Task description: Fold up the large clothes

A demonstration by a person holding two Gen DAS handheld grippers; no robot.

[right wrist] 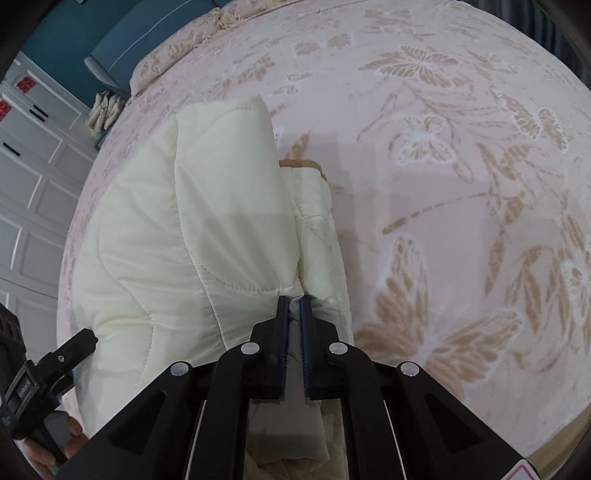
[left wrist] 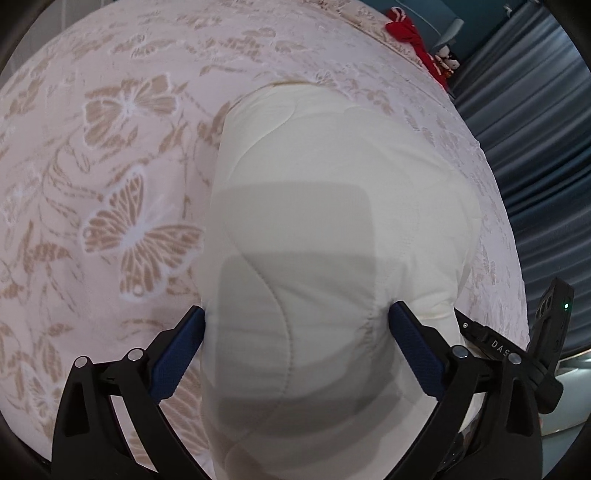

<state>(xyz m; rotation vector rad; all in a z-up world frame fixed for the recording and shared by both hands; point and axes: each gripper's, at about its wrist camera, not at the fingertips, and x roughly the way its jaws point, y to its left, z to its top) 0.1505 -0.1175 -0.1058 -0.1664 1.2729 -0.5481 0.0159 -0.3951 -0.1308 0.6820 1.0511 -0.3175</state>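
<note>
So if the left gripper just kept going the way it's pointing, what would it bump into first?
Most likely the cream quilted garment. The left gripper points down at it with its jaws wide open, one on either side of the padded fabric. The butterfly-patterned bedspread lies beneath. Depth is hard to judge.

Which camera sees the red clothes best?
The left wrist view: the red clothes lie at the far edge of the butterfly bedspread, beyond the cream quilted garment. The right wrist view doesn't show them at all.
</note>
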